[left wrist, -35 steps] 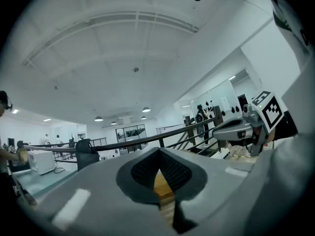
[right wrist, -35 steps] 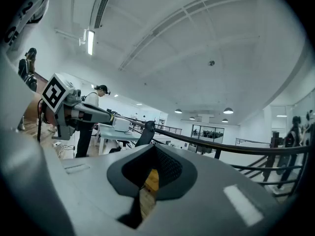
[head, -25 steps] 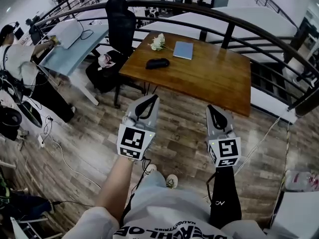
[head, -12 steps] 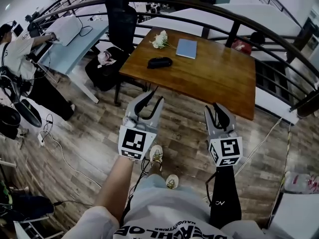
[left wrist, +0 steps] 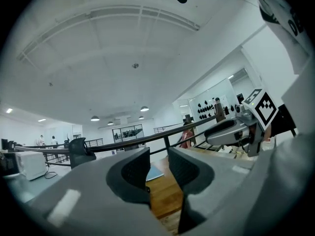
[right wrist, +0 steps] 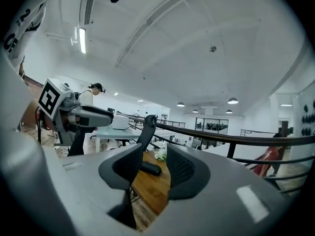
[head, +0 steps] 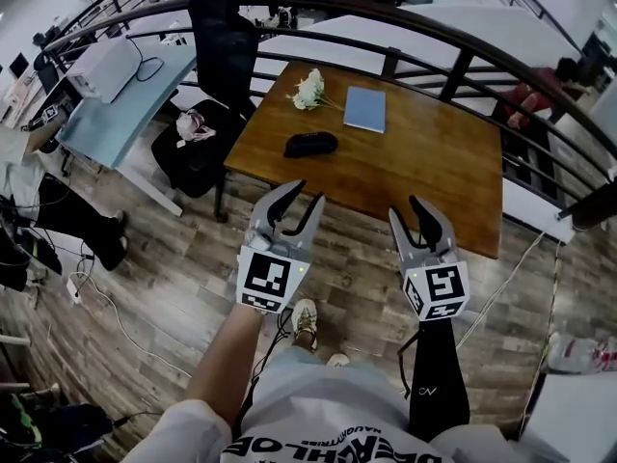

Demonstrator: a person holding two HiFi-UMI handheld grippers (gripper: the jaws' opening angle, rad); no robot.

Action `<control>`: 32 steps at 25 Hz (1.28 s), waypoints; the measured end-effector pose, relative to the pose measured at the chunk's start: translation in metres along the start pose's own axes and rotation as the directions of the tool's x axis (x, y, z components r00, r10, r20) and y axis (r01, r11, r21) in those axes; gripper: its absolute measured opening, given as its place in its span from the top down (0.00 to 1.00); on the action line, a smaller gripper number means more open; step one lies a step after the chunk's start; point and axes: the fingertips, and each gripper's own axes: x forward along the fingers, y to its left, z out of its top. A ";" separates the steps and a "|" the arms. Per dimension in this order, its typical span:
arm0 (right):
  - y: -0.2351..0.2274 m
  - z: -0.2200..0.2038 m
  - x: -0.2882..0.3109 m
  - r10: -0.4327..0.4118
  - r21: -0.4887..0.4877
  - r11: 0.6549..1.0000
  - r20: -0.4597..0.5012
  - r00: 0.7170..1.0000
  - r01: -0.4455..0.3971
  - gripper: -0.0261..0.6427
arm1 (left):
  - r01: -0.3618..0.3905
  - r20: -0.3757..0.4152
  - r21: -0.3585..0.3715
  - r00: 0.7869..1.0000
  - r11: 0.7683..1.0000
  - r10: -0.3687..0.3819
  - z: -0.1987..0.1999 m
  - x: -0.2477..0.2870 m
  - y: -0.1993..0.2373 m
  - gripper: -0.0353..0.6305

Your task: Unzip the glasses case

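The black glasses case (head: 310, 144) lies zipped near the front left of the wooden table (head: 415, 172). In the right gripper view the case (right wrist: 151, 168) shows between my jaws, far ahead. My left gripper (head: 296, 204) and right gripper (head: 421, 213) hang over the floor short of the table's near edge. Both are open and hold nothing. In its own view the left gripper (left wrist: 158, 167) points at the table (left wrist: 165, 200), and the right gripper (right wrist: 154, 155) points at the case from a distance.
White flowers (head: 308, 89) and a blue notebook (head: 365, 109) lie behind the case. A black office chair (head: 220, 27) and a black seat with a bag (head: 188, 148) stand left of the table. A curved black railing (head: 453, 41) runs behind. Cables (head: 106, 292) trail on the floor.
The table has come nearer as the person walked forward. Both grippers' jaws have spread from nearly together to open.
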 end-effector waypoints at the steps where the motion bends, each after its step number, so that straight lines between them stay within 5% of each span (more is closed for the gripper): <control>1: -0.001 0.001 0.010 -0.004 0.001 1.000 -0.006 1.000 0.004 0.69 | 0.014 0.000 -0.001 1.000 1.000 -0.014 -0.002 0.008 0.006 0.77; 12: -0.003 0.001 0.093 -0.058 0.009 0.998 -0.049 0.997 0.058 0.68 | 0.125 0.011 0.003 0.992 0.992 -0.125 -0.025 0.061 0.072 0.77; 32: -0.017 -0.022 0.184 0.018 0.047 0.999 -0.087 0.996 -0.014 0.66 | 0.158 -0.026 -0.036 0.987 0.987 -0.159 -0.066 0.124 0.117 0.77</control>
